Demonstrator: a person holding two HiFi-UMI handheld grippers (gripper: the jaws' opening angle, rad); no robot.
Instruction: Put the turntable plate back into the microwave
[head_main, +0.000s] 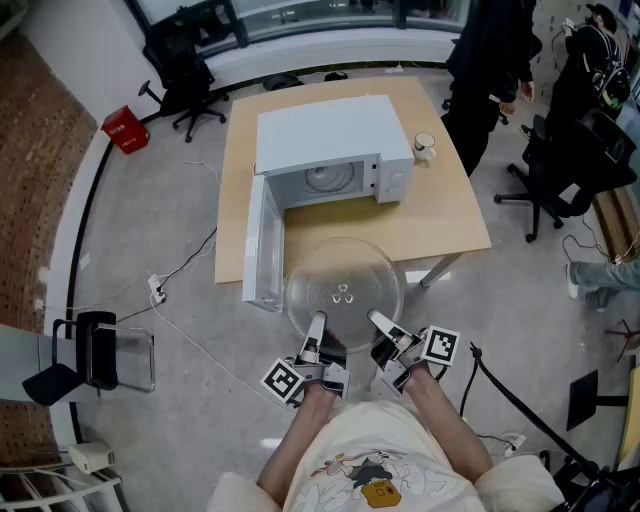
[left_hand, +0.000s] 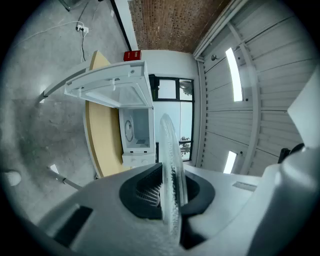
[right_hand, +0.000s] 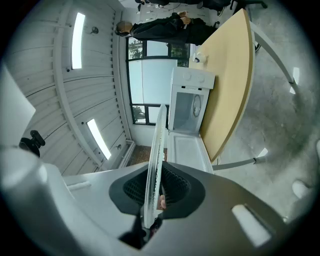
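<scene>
1. Both hands are on the turntable plate (head_main: 343, 293) right now. It's clear glass, out in front of the two grippers and carried roughly flat.
2. Left gripper (head_main: 315, 328): jaws pinched down on the near-left rim of the plate. In the left gripper view the glass edge runs straight between the dark pads, which press it from both sides.
3. Right gripper (head_main: 381, 324): clamped on the near-right rim, jaws nearly together with just the thin glass between them.
4. The two grippers sit side by side, close together, both pointing level and away from the person.
5. The plate isn't in the microwave (head_main: 335, 150) yet. The microwave is straight ahead of the grippers, past the plate's far rim, on a light wood table (head_main: 450, 225). In the head view the plate's far part overlaps the table's near edge and the rest hangs over the floor.
6. The microwave door (head_main: 262, 240) is swung wide open, ahead and left of the left gripper, just beside the plate's left rim. The cavity faces the grippers.
7. Ahead and right of the right gripper, beside the microwave, there's a small white mug (head_main: 424, 147) on the table.
8. Background stuff: a red box (head_main: 125, 130) is on the floor, far ahead-left of the left gripper. A black office chair (head_main: 185, 60) is beyond that. A person (head_main: 495, 60) in dark clothes stands past the table's far right corner.
</scene>
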